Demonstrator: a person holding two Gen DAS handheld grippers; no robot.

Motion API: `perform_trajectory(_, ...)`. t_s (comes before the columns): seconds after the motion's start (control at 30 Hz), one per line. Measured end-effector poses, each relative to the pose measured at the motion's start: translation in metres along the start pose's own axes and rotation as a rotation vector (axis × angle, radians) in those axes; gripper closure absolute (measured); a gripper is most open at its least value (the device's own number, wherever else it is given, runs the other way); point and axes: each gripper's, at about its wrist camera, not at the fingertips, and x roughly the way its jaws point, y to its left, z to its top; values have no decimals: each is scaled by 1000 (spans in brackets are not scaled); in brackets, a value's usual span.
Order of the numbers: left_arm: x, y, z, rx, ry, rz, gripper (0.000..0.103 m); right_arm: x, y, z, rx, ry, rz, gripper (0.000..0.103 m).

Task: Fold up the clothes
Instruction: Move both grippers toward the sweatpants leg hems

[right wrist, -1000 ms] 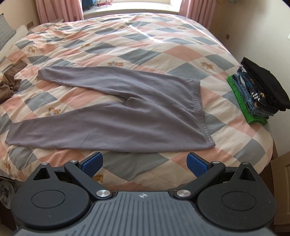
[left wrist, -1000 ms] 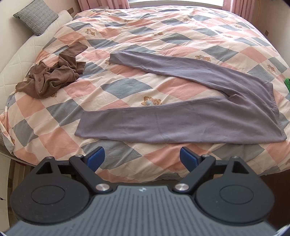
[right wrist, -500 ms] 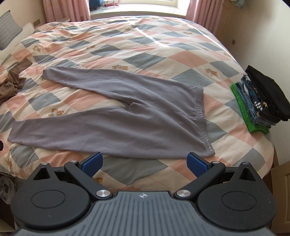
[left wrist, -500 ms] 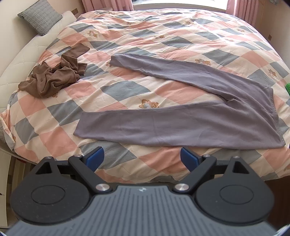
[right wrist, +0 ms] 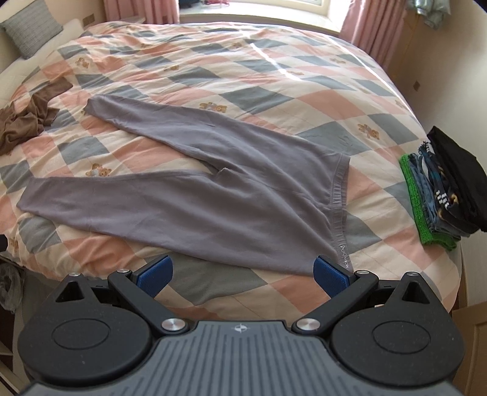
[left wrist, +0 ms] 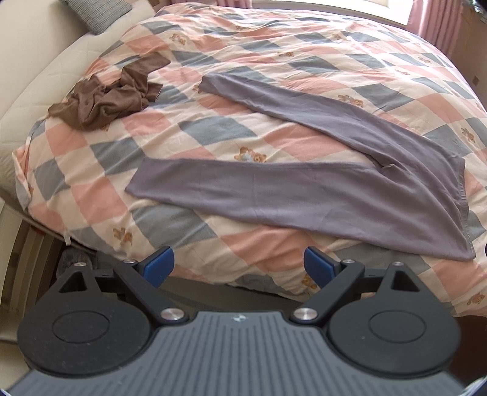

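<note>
Two hand-held grippers hover at the near edge of the bed, both with their blue-padded jaws spread wide and nothing between them. The grey leggings (right wrist: 231, 195) lie flat and unfolded on the checked duvet (right wrist: 274, 82), legs splayed in a V, the waistband toward the right side of the bed and the two cuffs toward the left. The left gripper (left wrist: 239, 264) hangs just off the mattress edge, short of the leggings' (left wrist: 304, 195) nearer leg, with a strip of duvet (left wrist: 274, 45) between its pads and the fabric. The right gripper (right wrist: 242, 272) sits closer to the leggings: its right-hand pad (right wrist: 330, 275) is just beside the near corner of the waistband, where a small printed logo shows, though contact cannot be told. Beyond the leggings' far cuff, toward the head of the bed, a crumpled brown garment (left wrist: 112, 97) lies in a heap on the duvet. Past the waistband, at the bed's right edge and well apart from the leggings, a stack of folded clothes (right wrist: 441, 189) rests with a green piece at the bottom and a black one on top. A grey pillow (right wrist: 29, 27) leans at the far left corner, and pink curtains (right wrist: 369, 26) hang behind the bed.
</note>
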Motion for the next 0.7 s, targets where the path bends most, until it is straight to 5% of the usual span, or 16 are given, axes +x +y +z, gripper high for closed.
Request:
perform_trajectory(0.37, -5, -24, -2, 19, -6, 15, 11, 14, -14, -2, -15, 38, 27, 2)
perform_trajectory(0.7, 31, -24, 38, 84, 21, 1, 10, 48, -3, 20, 36, 106, -1, 2)
